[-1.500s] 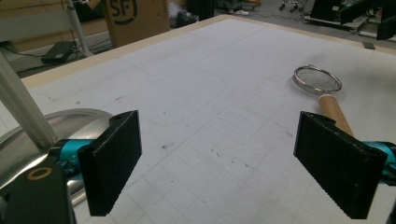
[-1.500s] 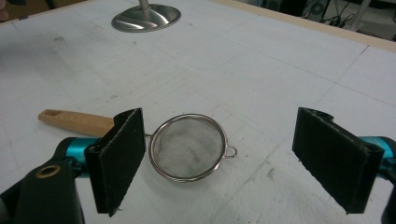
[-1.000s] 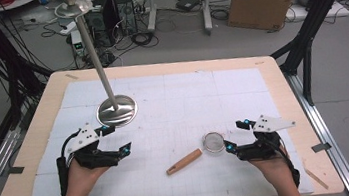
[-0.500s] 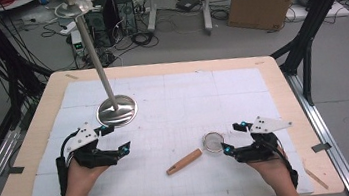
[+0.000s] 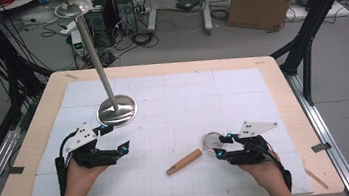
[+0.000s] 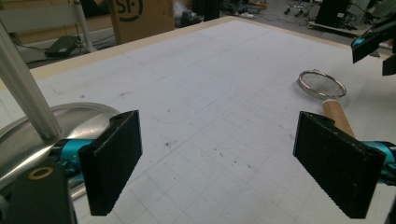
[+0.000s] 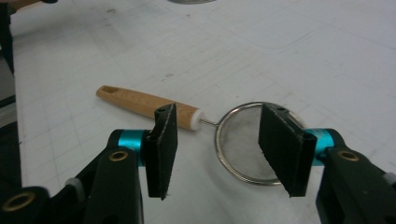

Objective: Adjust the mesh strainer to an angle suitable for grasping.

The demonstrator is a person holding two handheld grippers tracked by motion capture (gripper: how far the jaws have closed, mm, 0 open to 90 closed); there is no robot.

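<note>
Now right gripper (image 7: 215, 149) fingers closing over strainer (image 7: 243, 140).

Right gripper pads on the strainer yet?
Cannot tell. In the right gripper view the right gripper has been closing around the strainer ring; no clear contact or gap.

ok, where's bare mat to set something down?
Free: the far right half of the white gridded mat, right of the round steel stand base; also the middle strip between both hands. Crowded: near right, around the wooden-handled mesh strainer and right gripper.
</note>
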